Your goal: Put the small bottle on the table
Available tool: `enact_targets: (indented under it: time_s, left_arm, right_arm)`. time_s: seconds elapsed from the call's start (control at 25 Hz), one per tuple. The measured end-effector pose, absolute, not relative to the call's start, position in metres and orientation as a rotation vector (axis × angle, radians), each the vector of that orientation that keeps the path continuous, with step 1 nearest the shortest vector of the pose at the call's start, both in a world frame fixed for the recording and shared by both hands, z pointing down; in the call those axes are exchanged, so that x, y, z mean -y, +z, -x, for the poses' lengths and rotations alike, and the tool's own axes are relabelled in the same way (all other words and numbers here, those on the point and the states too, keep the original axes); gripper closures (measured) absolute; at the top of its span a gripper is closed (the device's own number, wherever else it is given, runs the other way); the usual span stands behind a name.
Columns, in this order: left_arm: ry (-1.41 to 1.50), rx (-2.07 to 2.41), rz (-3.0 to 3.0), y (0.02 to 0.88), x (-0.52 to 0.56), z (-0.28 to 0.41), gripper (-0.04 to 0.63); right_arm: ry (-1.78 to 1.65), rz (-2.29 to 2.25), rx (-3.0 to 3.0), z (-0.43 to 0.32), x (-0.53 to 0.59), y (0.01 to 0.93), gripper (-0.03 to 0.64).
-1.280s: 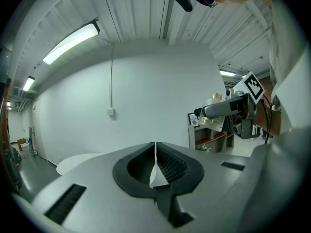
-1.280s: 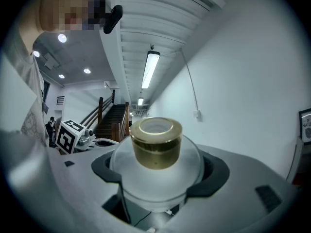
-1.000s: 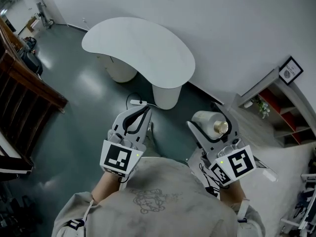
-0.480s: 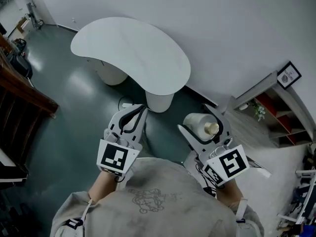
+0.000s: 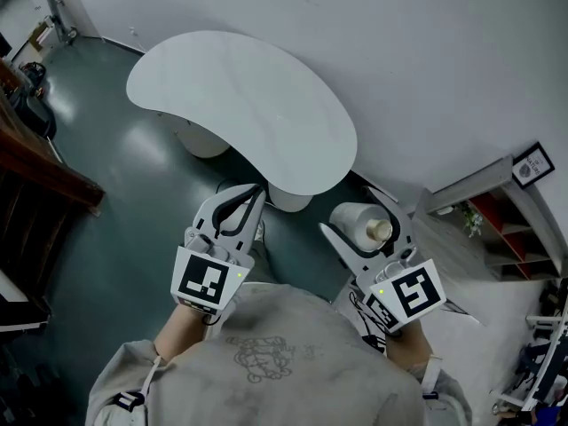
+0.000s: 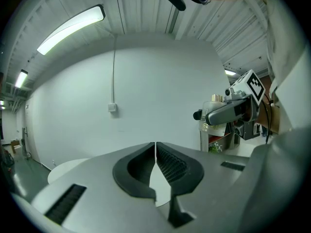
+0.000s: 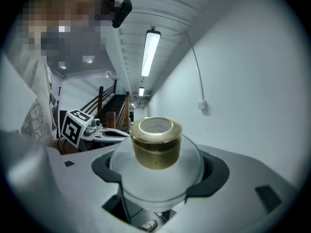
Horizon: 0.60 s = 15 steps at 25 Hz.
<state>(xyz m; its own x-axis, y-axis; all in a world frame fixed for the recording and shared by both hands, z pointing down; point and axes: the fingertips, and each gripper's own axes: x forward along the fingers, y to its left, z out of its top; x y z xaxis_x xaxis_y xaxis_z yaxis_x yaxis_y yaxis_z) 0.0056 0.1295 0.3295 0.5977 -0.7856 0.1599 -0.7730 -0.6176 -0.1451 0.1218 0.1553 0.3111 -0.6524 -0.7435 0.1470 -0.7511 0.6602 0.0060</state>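
Observation:
The small bottle [image 5: 359, 224] is frosted white with a gold cap [image 7: 155, 142]. My right gripper [image 5: 366, 222] is shut on the small bottle, with a jaw on each side of its round body, held in the air above the floor. The white kidney-shaped table [image 5: 240, 105] lies ahead, its near edge just beyond both grippers. My left gripper [image 5: 246, 204] is shut with nothing in it, its jaws pressed together, level with the right one. In the left gripper view the right gripper [image 6: 221, 114] shows at the right with the bottle [image 6: 214, 111].
Two white pedestals [image 5: 206, 136] carry the tabletop over a dark green floor [image 5: 106, 229]. A white wall [image 5: 417, 69] runs behind the table. A shelf unit [image 5: 506, 207] with a framed picture stands at the right. A dark wooden stair rail [image 5: 35, 162] is at the left.
The view has drawn nearer to the table, whose edge now sits closer to both grippers. Both grippers keep their pose, and the bottle stays gripped in the right one.

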Motion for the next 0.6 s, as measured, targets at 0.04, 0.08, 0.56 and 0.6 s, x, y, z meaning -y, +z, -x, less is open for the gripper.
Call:
enact_targets:
  time_s: [0.04, 0.08, 0.56, 0.6]
  left_arm:
    - [-0.324, -1.338, 2.755, 0.329, -0.120, -0.001, 0.571]
    - [-0.325, -1.332, 2.759, 0.328, -0.111, 0.004, 0.571]
    - [-0.321, -1.265, 2.808, 0.311, 0.019, 0.058, 0.571]
    - [-0.322, -1.259, 2.812, 0.311, 0.030, 0.063, 0.571]
  right_arm:
    - [0.089, -1.241, 2.733, -0.117, -0.145, 0.310, 0.279]
    - [0.095, -1.244, 2.729, -0.113, -0.135, 0.310, 0.279]
    - [0.126, -1.241, 2.683, -0.047, -0.010, 0.292, 0.279]
    - [0.127, -1.245, 2.679, -0.041, 0.001, 0.291, 0.279]
